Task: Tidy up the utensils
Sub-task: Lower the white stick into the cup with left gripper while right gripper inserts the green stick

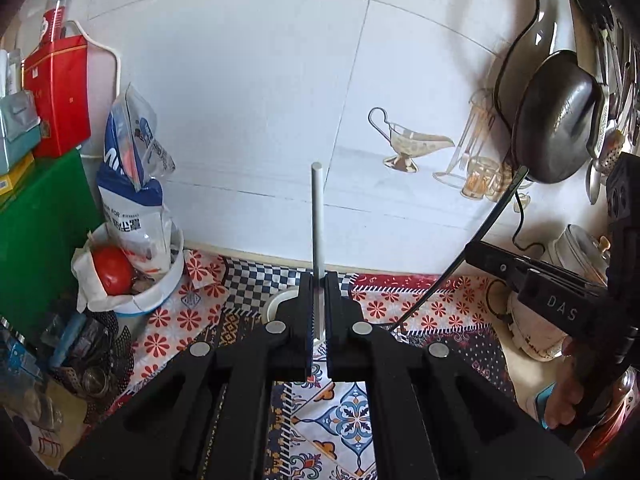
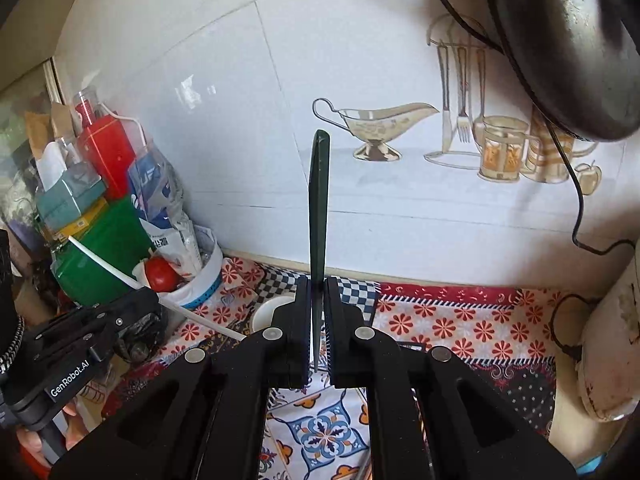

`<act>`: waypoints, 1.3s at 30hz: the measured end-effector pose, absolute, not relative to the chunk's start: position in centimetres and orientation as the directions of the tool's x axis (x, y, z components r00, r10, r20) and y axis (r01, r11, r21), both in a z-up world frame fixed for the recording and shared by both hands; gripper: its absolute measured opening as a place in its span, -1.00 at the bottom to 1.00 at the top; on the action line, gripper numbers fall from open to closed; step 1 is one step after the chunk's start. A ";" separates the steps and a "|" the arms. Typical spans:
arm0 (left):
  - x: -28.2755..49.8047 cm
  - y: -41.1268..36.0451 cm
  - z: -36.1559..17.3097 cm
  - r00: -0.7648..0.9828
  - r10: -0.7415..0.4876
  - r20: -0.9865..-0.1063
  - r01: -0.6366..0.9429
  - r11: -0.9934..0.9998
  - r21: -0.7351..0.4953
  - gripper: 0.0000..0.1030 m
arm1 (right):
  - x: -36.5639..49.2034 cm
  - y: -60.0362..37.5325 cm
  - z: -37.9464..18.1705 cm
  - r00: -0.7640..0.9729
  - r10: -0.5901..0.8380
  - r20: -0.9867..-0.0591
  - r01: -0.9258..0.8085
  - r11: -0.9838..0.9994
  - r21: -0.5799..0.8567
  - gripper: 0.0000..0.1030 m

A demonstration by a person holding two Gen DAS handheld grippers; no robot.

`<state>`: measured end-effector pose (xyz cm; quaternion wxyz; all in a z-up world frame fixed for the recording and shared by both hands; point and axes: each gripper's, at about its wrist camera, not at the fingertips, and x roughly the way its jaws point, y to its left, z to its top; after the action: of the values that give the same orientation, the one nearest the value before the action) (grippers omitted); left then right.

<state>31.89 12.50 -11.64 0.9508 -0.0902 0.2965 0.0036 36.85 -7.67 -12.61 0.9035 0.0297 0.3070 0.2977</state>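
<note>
From the left wrist view, we saw the left gripper [image 1: 319,292], matte black plastic with ribbed pads, clamped tight on a thin, smooth white stick [image 1: 317,236] that stood straight up against the glossy white wall tiles [image 1: 248,92]. Below it lay a patterned cloth [image 1: 404,304] of red flowers and checks. Left of the stick, a white tub [image 1: 160,292] held a red tomato [image 1: 113,271] and a crinkled blue-and-white bag [image 1: 136,184]. Right of the stick, the right gripper [image 1: 476,250] held a slim dark utensil [image 1: 486,228], and a round dark pan [image 1: 556,120] hung on the wall.

From the right wrist view, we saw the right gripper [image 2: 319,292] pinched shut on that flat, dark green utensil [image 2: 319,208], its tip rounded. Only here did the small white bowl [image 2: 272,310] show clearly, just left of the utensil's base. Farther left, the left gripper [image 2: 148,294] held the white stick [image 2: 104,264] at a slant. The pan [image 2: 568,44] loomed large at upper right.
</note>
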 end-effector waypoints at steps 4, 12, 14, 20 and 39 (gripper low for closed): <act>33.3 13.2 -11.3 0.828 -0.028 -0.560 -0.070 0.986 -0.153 -0.95 | 38.1 -5.9 -12.2 0.625 0.576 -0.526 -0.537 0.807 0.245 -0.90; 36.5 14.7 -13.1 0.796 -0.023 -0.604 -0.084 0.985 -0.148 -0.95 | 40.8 -2.1 -13.6 0.586 0.584 -0.561 -0.565 0.792 0.233 -0.90; 37.1 14.9 -13.8 0.787 -0.031 -0.617 -0.080 0.985 -0.151 -0.95 | 41.5 -1.3 -14.4 0.572 0.580 -0.580 -0.569 0.790 0.229 -0.90; 39.6 16.1 -16.8 0.740 -0.076 -0.668 -0.076 0.978 -0.195 -0.95 | 43.1 0.5 -17.2 0.521 0.561 -0.643 -0.575 0.788 0.221 -0.90; 41.7 16.6 -20.2 0.664 -0.074 -0.744 -0.099 0.978 -0.186 -0.94 | 43.9 2.9 -20.9 0.465 0.506 -0.726 -0.624 0.769 0.136 -0.89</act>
<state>41.67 16.64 -20.24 0.9059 -0.1057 0.4101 0.0069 43.91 2.88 -20.85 0.8526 -0.0744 0.3971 0.3314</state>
